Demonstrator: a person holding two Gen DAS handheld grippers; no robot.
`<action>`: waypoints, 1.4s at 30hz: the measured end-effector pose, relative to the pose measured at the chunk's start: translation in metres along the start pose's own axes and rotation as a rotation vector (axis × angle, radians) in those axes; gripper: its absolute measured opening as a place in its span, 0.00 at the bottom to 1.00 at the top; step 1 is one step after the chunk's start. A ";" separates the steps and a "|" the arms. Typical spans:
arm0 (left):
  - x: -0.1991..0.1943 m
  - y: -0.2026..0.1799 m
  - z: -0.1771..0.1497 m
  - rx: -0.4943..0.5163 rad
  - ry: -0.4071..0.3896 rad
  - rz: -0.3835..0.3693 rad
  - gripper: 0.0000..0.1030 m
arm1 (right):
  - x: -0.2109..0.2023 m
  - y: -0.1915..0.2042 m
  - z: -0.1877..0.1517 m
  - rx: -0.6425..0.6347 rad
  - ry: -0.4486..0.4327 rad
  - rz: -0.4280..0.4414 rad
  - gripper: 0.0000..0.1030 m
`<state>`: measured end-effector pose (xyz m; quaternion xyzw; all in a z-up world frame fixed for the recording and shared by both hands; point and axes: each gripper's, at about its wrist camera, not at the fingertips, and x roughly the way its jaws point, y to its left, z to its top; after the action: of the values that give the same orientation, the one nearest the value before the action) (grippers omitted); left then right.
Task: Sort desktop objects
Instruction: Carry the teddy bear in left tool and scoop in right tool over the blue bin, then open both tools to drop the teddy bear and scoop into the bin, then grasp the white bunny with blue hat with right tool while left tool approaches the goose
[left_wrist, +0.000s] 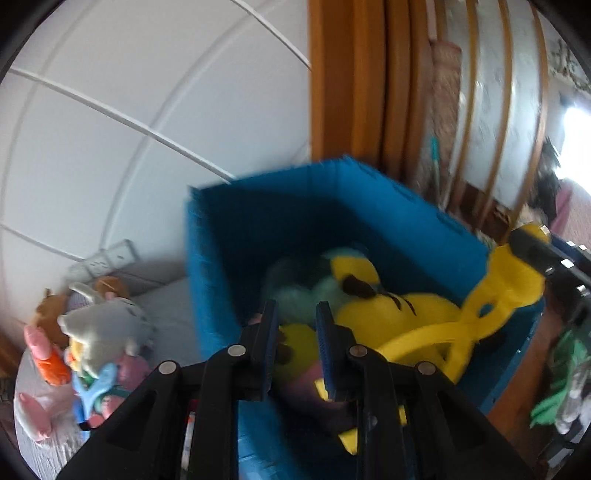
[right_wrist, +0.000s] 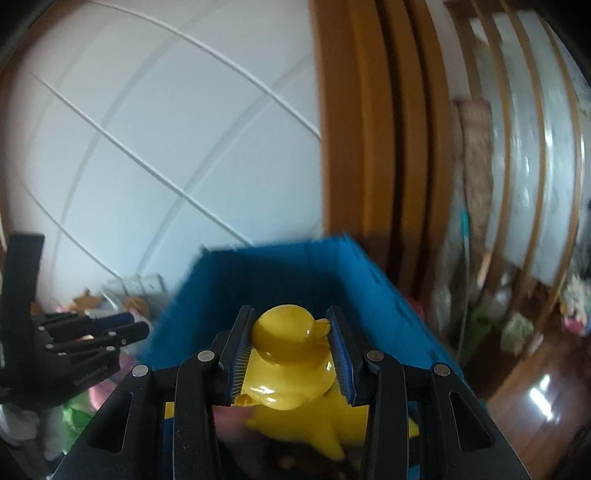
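Observation:
A blue bin (left_wrist: 229, 236) stands in front of both grippers, also seen in the right wrist view as the blue bin (right_wrist: 295, 273). Inside it lie a yellow plush with black marks (left_wrist: 388, 306) and a teal plush (left_wrist: 306, 291). My left gripper (left_wrist: 297, 328) hovers over the bin's near corner, shut to a narrow gap, and I see nothing clearly gripped in it. My right gripper (right_wrist: 291, 332) is shut on a glossy yellow plastic duck (right_wrist: 288, 354), held above the bin's near side. The same duck (left_wrist: 509, 284) appears at the bin's right rim, with yellow loops hanging below it.
A heap of small plush toys (left_wrist: 92, 339) lies on the grey tabletop (left_wrist: 166, 306) left of the bin, with a white power strip (left_wrist: 107, 258) behind it. An orange wooden door frame (left_wrist: 351, 74) rises behind the bin. Green items (left_wrist: 554, 369) lie on the floor to the right.

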<state>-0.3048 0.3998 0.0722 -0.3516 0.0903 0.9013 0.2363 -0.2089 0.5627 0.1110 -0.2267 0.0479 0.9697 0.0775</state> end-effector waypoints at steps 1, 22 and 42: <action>0.007 0.000 -0.002 -0.010 0.024 -0.014 0.20 | 0.009 -0.007 -0.007 0.010 0.023 -0.002 0.38; -0.004 0.166 -0.152 -0.170 0.133 0.191 0.88 | 0.002 0.064 -0.065 0.065 0.019 0.078 0.81; -0.082 0.325 -0.318 -0.330 0.257 0.324 0.88 | -0.010 0.302 -0.159 -0.058 0.180 0.374 0.61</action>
<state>-0.2237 -0.0181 -0.1075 -0.4780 0.0264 0.8778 0.0148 -0.1832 0.2445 -0.0084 -0.3016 0.0680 0.9440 -0.1150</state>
